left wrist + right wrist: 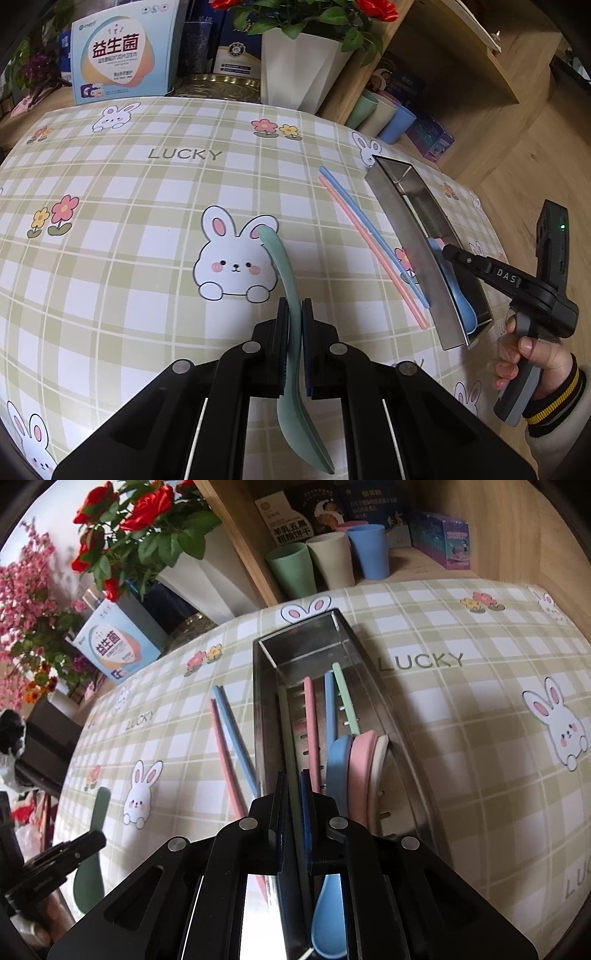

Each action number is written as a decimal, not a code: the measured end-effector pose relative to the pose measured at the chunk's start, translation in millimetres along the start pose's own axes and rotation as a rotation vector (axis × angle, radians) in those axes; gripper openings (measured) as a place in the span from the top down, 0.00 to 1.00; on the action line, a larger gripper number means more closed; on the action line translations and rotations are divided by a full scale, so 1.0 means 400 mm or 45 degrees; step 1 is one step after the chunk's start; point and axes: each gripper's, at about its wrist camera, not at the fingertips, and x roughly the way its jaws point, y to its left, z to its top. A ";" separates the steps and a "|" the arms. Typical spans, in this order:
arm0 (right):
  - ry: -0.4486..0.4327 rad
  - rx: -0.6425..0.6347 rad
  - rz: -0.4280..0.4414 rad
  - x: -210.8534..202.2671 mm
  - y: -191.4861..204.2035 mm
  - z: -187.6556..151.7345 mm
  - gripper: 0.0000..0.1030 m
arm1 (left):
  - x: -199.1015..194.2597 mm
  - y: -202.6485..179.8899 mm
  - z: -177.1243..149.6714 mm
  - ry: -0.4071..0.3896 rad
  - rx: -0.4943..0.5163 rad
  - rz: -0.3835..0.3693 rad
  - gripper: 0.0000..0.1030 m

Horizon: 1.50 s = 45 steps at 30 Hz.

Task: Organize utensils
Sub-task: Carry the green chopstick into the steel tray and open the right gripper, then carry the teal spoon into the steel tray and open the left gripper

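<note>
Even, soft daylight; both views sharp at centre — fisheye bending and dark vignetting at the corners, faint shadows.

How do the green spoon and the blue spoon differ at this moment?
The green spoon is clamped in the left hand-held gripper above the tablecloth; the blue spoon lies inside the metal tray. The green spoon is teal-green, the blue spoon light blue. Both look like matte plastic with long handles.

Left claw (294, 314) clamped, right claw (293, 794) nearly closed (both angled down).
</note>
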 end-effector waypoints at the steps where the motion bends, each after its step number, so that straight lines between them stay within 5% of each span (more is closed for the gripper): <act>1: -0.007 -0.011 -0.021 -0.008 0.000 0.001 0.93 | 0.001 -0.007 0.002 0.002 0.006 -0.001 0.94; 6: -0.013 -0.048 -0.115 -0.038 -0.017 0.003 0.91 | 0.004 -0.042 0.019 0.009 0.020 -0.032 0.94; 8: -0.017 -0.048 -0.116 -0.051 -0.028 0.002 0.82 | 0.006 -0.058 0.026 0.012 0.021 -0.050 0.94; 10: -0.040 -0.056 -0.125 -0.069 -0.038 0.000 0.50 | 0.009 -0.080 0.033 0.015 0.022 -0.073 0.94; 18: -0.050 -0.071 -0.117 -0.113 -0.079 0.005 0.37 | 0.043 -0.183 0.060 0.051 0.060 -0.159 0.94; 22: -0.052 -0.008 -0.094 -0.128 -0.110 0.013 0.17 | 0.081 -0.245 0.075 0.093 0.063 -0.228 0.94; 33: -0.088 0.130 -0.077 -0.149 -0.181 0.011 0.16 | 0.212 -0.415 0.105 0.202 0.076 -0.373 0.94; 45: -0.080 0.205 -0.084 -0.148 -0.231 -0.015 0.16 | 0.320 -0.447 0.094 0.306 0.075 -0.327 0.94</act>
